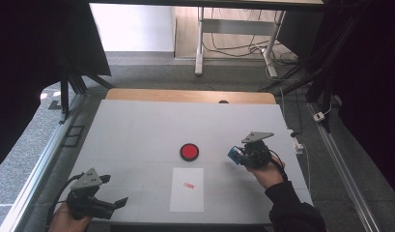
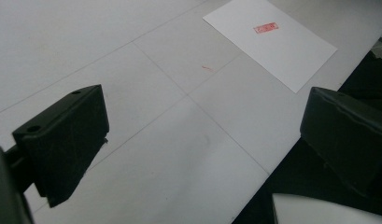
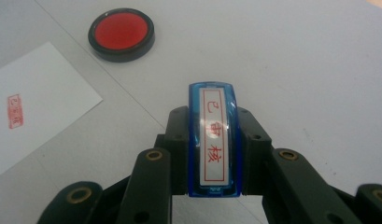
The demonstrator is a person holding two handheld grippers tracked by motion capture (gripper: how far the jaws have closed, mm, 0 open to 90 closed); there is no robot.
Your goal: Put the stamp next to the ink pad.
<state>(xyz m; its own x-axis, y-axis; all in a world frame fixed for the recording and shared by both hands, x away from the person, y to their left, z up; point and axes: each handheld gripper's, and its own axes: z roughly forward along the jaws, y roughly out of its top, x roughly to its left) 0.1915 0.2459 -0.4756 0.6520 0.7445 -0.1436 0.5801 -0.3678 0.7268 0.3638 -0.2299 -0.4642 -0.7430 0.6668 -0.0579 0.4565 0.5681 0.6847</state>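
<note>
In right gripper (image 3: pixel 212 154), blue stamp (image 3: pixel 212 140), clamped

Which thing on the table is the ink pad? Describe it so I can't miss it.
Start at the white paper on the table's near edge. Just beyond its far edge sits the ink pad: a round black dish with a bright red centre, the only round thing there.

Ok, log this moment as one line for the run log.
right gripper: shut on blue stamp, raised | left gripper: open, empty | red ink pad: open | paper: bears red imprint
</note>
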